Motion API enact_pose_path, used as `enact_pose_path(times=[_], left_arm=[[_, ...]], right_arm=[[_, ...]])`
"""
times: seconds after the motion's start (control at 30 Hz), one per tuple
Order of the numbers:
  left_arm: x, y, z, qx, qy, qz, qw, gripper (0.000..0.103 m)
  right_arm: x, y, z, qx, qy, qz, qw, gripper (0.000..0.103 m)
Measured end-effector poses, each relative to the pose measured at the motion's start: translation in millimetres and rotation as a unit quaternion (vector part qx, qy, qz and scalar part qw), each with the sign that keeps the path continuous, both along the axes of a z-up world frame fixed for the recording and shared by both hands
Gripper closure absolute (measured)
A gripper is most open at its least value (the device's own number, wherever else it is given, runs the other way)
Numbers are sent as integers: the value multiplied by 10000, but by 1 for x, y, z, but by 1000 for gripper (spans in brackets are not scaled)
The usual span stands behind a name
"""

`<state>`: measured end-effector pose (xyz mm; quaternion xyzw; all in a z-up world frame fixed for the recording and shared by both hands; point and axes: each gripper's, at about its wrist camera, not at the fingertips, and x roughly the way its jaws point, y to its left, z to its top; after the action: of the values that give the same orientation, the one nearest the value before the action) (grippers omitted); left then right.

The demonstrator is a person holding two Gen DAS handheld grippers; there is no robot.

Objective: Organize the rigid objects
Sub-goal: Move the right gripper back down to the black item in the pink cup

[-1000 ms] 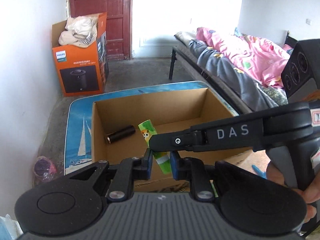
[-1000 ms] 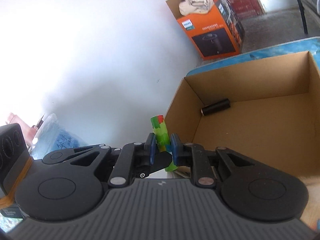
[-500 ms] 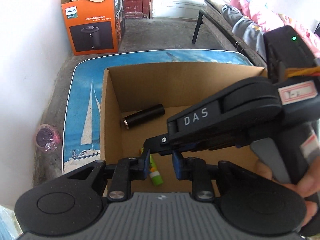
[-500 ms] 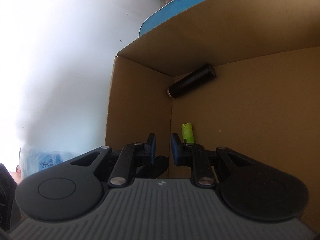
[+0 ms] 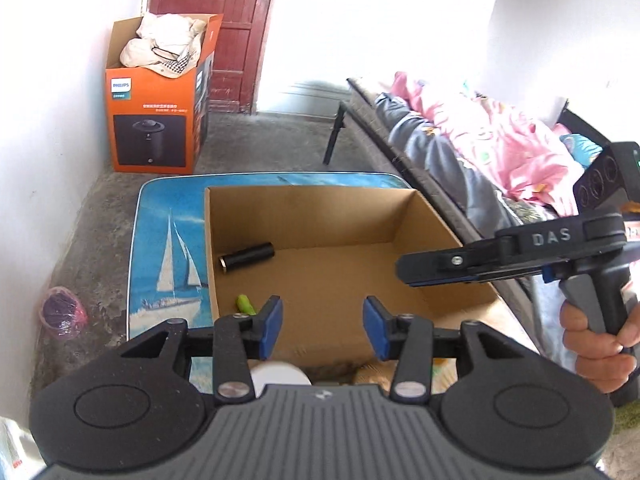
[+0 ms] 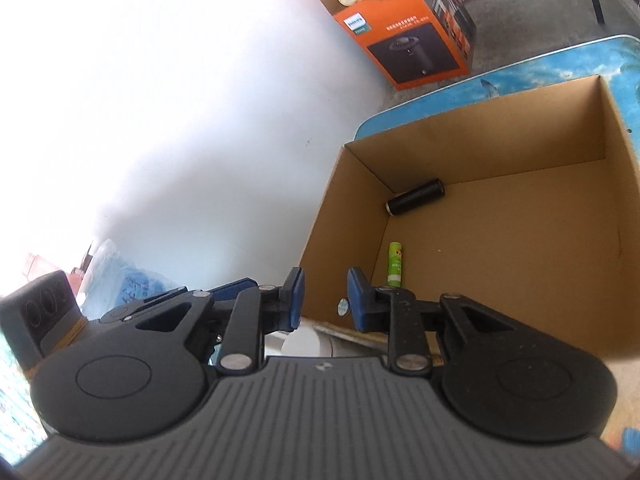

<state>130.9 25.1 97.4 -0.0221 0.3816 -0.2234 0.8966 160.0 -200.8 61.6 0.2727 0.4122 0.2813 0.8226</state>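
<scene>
An open cardboard box (image 5: 320,216) (image 6: 480,140) stands on a blue sailboat-print table (image 5: 168,248) (image 6: 520,72). On the box floor lie a black cylinder (image 5: 246,257) (image 6: 416,197) near the far left corner and a green tube (image 5: 246,305) (image 6: 395,262) along the left wall. My left gripper (image 5: 323,330) hovers over the box's near edge, its jaws opening with nothing between them. My right gripper (image 6: 325,300) (image 5: 404,270), held by a hand (image 5: 592,344), is at the box's near left corner, jaws opening and empty.
An orange carton (image 5: 160,120) (image 6: 408,28) full of cloth stands by the red door. A bed with pink bedding (image 5: 480,140) runs along the right. A white round object (image 5: 280,376) lies under the grippers. A pink bag (image 5: 60,312) sits on the floor at left.
Both grippers were shut on the green tube above the box, went down into it, and let go. The tube now lies in the box and both grippers have drawn back, wider apart.
</scene>
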Motion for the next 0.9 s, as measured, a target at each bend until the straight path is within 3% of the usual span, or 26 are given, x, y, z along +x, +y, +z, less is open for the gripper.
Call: enact_pose_path(times=[0.1, 0.27, 0.43, 0.6, 0.9], left_arm=[[-28, 3, -12, -152, 143, -129, 9997, 54], [-59, -9, -56, -259, 595, -395, 9971, 54], [-74, -31, -101, 53, 794, -569, 9952, 56], [-72, -43, -132, 102, 1161, -571, 9915, 57], [-67, -33, -140, 385, 1244, -483, 9903, 57]], right_arm=[[-38, -3, -11, 17, -55, -12, 10000, 76], [-69, 11, -60, -175, 187, -6, 9997, 75], [-67, 41, -94, -442, 398, 88, 9982, 75], [-57, 59, -115, -579, 377, 82, 9976, 75], [-63, 69, -144, -471, 762, 189, 9958, 75]])
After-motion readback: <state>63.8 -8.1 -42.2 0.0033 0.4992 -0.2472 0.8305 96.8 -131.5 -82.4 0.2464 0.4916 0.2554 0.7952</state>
